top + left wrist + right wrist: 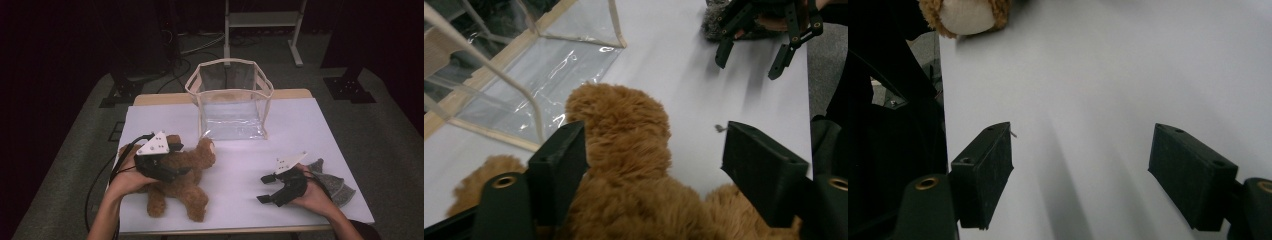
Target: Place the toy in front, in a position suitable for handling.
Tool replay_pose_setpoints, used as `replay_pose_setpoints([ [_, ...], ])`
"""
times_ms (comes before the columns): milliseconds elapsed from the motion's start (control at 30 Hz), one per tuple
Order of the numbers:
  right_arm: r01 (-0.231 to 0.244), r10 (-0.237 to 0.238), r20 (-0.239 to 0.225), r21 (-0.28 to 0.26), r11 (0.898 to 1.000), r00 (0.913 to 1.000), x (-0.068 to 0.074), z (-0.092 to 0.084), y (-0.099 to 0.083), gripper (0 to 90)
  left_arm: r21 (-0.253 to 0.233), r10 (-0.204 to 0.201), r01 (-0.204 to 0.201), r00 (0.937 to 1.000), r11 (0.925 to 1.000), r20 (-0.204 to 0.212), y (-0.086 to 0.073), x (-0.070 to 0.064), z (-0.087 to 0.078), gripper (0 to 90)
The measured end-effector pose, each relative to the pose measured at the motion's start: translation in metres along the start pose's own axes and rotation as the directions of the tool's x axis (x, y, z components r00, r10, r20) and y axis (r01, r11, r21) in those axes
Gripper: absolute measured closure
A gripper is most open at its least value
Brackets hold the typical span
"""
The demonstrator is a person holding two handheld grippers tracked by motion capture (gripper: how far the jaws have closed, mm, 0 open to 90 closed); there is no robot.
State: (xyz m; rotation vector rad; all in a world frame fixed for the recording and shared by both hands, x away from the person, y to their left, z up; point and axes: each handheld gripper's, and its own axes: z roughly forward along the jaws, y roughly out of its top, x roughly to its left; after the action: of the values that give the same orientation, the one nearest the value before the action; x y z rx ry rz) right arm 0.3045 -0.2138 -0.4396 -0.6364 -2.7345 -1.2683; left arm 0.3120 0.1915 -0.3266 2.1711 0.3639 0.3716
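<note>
A brown teddy bear (192,162) lies on its side at the front left of the white table (300,130). My left gripper (182,160) sits over its body. In the left gripper view the jaws of that gripper (654,145) straddle the bear (624,145): the left pad touches the fur, while bare table shows between the bear and the right pad. My right gripper (263,189) rests at the front right, open, its jaws pointing left toward the bear. Nothing lies between the jaws of the right gripper (1083,150), and a cream bear paw (968,15) shows at the top left.
A clear plastic bag with cream trim (232,100) stands open at the back middle of the table, just beyond the bear's head. A grey felt piece (336,187) lies under the right hand near the front right corner. Dark floor and stands surround the table.
</note>
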Motion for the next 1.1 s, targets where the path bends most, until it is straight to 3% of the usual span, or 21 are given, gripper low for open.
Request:
replay_pose_setpoints([
  [100,0.004,-0.004,-0.001,0.011,1.000,1.0000,0.001,0.001,0.001,23.9,-0.006,-0.017,0.017,0.9998,0.9998,0.009,-0.002,0.010,-0.007,30.9],
  [300,0.002,-0.002,0.001,0.010,1.000,1.0000,0.001,0.000,0.000,23.9,0.019,-0.017,0.018,0.9996,0.9997,-0.024,-0.004,0.026,-0.017,36.9],
  [367,0.000,0.000,-0.002,0.012,1.000,1.0000,0.001,0.000,0.000,23.9,0.029,-0.048,0.049,0.9984,0.9984,-0.029,-0.006,0.037,-0.019,37.3],
  [600,0.013,-0.013,-0.014,0.014,1.000,0.9998,0.005,0.003,0.003,23.9,0.068,-0.096,0.098,0.9947,0.9928,-0.038,-0.015,0.059,-0.016,38.7],
  [733,0.019,-0.019,-0.036,0.001,1.000,0.9992,0.009,0.005,0.008,23.9,0.088,-0.097,0.100,0.9944,0.9911,-0.042,-0.018,0.064,-0.011,35.3],
  [767,0.015,-0.017,-0.078,-0.023,1.000,0.9968,0.014,0.009,0.014,23.9,0.092,-0.102,0.105,0.9941,0.9902,-0.038,-0.019,0.066,-0.007,35.3],
  [933,0.054,-0.058,-0.110,-0.041,0.998,0.9922,0.027,0.023,0.033,23.7,0.123,-0.105,0.109,0.9938,0.9864,-0.035,-0.020,0.069,0.003,38.7],
  [967,0.081,-0.088,-0.125,-0.056,0.995,0.9883,0.034,0.033,0.046,23.7,0.133,-0.098,0.100,0.9949,0.9860,-0.024,-0.021,0.069,0.007,41.7],
  [1067,0.084,-0.093,-0.144,-0.066,0.994,0.9852,0.040,0.045,0.057,23.8,0.143,-0.099,0.101,0.9948,0.9845,-0.021,-0.021,0.069,0.009,55.6],
  [1100,0.080,-0.089,-0.168,-0.060,0.995,0.9818,0.047,0.060,0.067,23.7,0.146,-0.095,0.098,0.9952,0.9844,-0.024,-0.021,0.069,0.010,59.4],
])
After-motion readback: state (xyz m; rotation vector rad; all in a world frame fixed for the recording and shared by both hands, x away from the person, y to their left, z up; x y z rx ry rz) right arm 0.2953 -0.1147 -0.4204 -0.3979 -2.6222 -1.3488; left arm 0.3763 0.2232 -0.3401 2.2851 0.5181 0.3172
